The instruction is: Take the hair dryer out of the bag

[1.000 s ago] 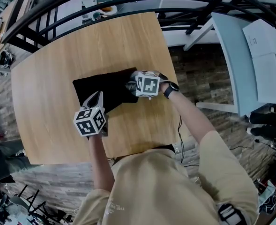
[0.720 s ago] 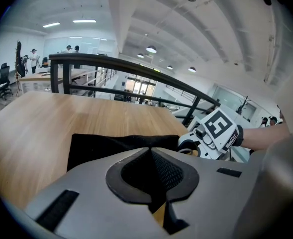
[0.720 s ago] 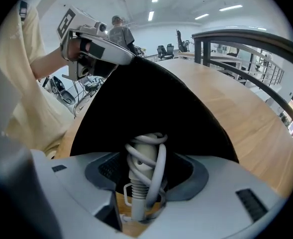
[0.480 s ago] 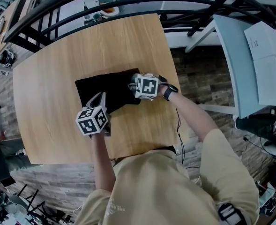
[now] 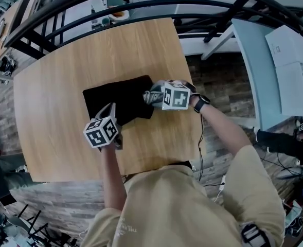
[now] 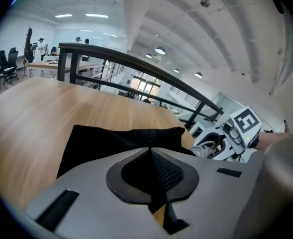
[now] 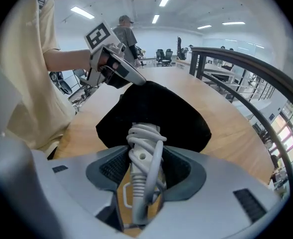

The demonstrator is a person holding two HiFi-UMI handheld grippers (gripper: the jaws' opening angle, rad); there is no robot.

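A black cloth bag point(image 5: 118, 99) lies flat in the middle of the wooden table point(image 5: 64, 76). My left gripper point(image 5: 110, 109) is shut on the bag's near edge; in the left gripper view black fabric point(image 6: 111, 141) fills the closed jaws point(image 6: 151, 158). My right gripper point(image 5: 151, 98) sits at the bag's right end, shut on the white hair dryer point(image 7: 144, 148), whose cord is wound round its handle. The dryer's far part stays hidden inside the bag mouth point(image 7: 156, 111). The left gripper view shows the white coil point(image 6: 206, 148) beside the bag.
A black curved railing point(image 5: 141, 1) runs behind the table's far edge. A white desk with papers point(image 5: 280, 60) stands to the right across a strip of floor. A thin cable point(image 5: 200, 138) hangs off the table's near right edge. People stand far off in the room.
My right gripper has moved right and a little up, away from the bag's middle, drawing the white dryer with it. The left gripper has stayed on the bag's near edge.
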